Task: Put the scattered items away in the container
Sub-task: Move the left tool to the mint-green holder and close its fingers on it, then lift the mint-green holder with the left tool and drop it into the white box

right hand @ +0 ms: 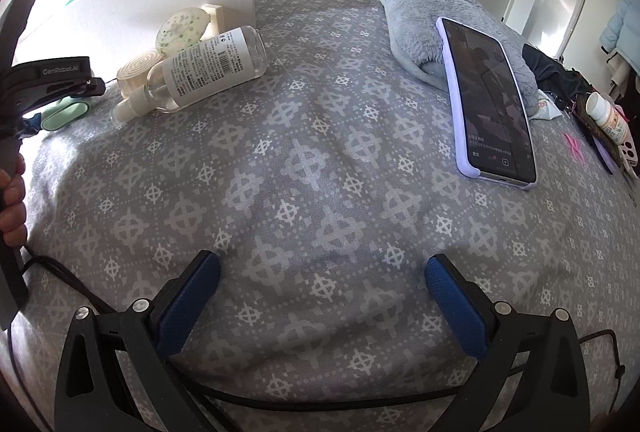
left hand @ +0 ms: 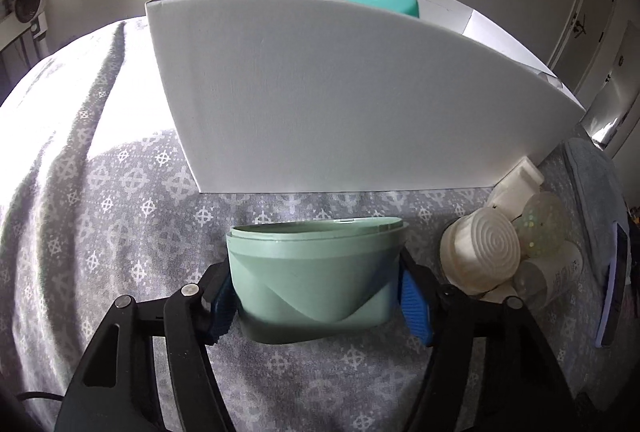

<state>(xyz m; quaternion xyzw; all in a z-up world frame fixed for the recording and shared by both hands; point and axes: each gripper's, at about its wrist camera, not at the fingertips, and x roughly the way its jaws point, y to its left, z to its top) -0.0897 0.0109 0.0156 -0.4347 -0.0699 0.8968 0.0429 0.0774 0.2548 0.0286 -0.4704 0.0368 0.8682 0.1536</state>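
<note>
Meanwhile the left gripper [left hand: 316, 296] pinches a pale green case [left hand: 314, 272] near the white box [left hand: 320, 92], whose near wall stands in front. Right of it cluster a ribbed cream jar [left hand: 480, 256] and spray bottle [right hand: 200, 68]. Farther right, the right gripper [right hand: 320, 296] hovers spread over the bedspread [right hand: 320, 160], a phone [right hand: 488, 100] beyond.

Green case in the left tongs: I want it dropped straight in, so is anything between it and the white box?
Nothing visible lies between the green case and the white box; only the box's tall near wall, which the left tongs must lift it over.
</note>
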